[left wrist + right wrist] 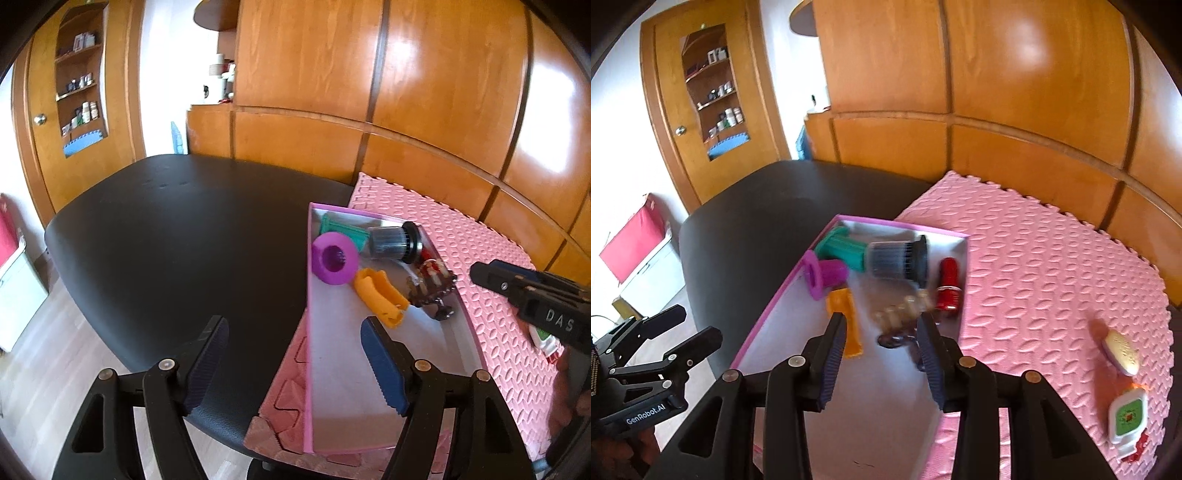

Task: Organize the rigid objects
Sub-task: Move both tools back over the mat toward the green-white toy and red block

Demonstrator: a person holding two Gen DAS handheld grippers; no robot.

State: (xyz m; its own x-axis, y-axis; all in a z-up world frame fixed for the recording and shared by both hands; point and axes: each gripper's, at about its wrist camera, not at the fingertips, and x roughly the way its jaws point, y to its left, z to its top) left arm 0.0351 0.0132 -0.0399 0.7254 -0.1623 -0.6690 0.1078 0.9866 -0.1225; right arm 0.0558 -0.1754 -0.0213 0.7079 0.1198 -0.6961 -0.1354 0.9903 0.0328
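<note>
A pink-rimmed box [768, 321] with a white floor holds a teal spool [842, 247], a purple ring [825, 275], a grey and black ribbed cylinder [897, 258], a red bottle [949, 284], an orange clip [846, 321] and a brown claw clip [905, 317]. My right gripper [882, 321] hovers above the brown claw clip, jaws apart, nothing between them. Over the box's near left rim [309, 295], my left gripper [293, 332] stands wide open and empty. On the pink foam mat [1034, 258] lie a beige oval piece [1121, 350] and a white and green tag [1126, 415].
The mat and box rest on a black table [166, 240] whose left half is bare. Wooden wall panels [406, 92] rise right behind it. A wooden door with shelves [79, 92] is far left. The right gripper [487, 275] shows at the left wrist view's right edge.
</note>
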